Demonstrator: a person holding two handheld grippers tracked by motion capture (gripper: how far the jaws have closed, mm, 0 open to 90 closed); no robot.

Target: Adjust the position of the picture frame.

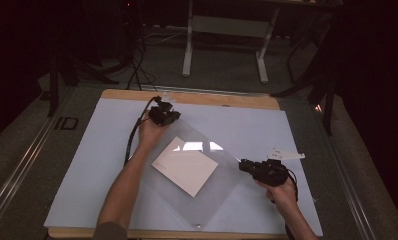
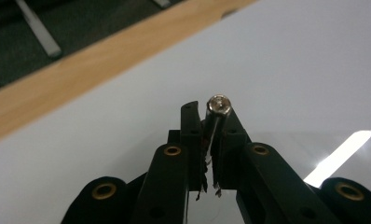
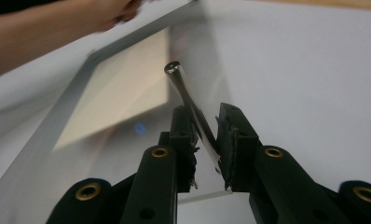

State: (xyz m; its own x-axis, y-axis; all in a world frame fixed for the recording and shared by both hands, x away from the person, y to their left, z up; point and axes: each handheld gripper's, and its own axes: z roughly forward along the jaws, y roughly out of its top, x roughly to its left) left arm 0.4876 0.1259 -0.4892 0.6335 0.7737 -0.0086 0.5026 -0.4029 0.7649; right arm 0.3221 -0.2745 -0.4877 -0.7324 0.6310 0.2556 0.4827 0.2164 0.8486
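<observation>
**Clear sheet lifted by two corners, paper beneath**

A clear acrylic sheet (image 1: pixel 202 170) sits diamond-wise over the white mat (image 1: pixel 87 165) of the table (image 1: pixel 187 97), with a metal stud at each corner. Under or within it lies a white paper (image 1: pixel 185 166), roughly at the middle of the mat.

The left gripper (image 1: pixel 168 111) is at the far corner of the sheet. In the left gripper view its jaws are closed tight on the corner, the sheet's edge pinched between them and the round head of the corner stud (image 2: pixel 219 104) standing just above the tips. The right gripper (image 1: pixel 244 165) is at the right-hand corner. In the right gripper view its jaws stand slightly apart, with the sheet's edge and a second stud (image 3: pixel 173 68) running up between them — the right-hand pad seems near the edge, but a firm pinch is not visible, so I read this grip as loosened.

The step in hand, as I judge it, is carrying or resetting the sheet by two corners, with the right side being let go or re-gripped. The next move calls for keeping the left pinch steady so the sheet does not swing, and for the right jaws either to clear the stud cleanly or to close again squarely on the edge — a slanted bite could let the slick plastic slip and shift the paper.
</observation>
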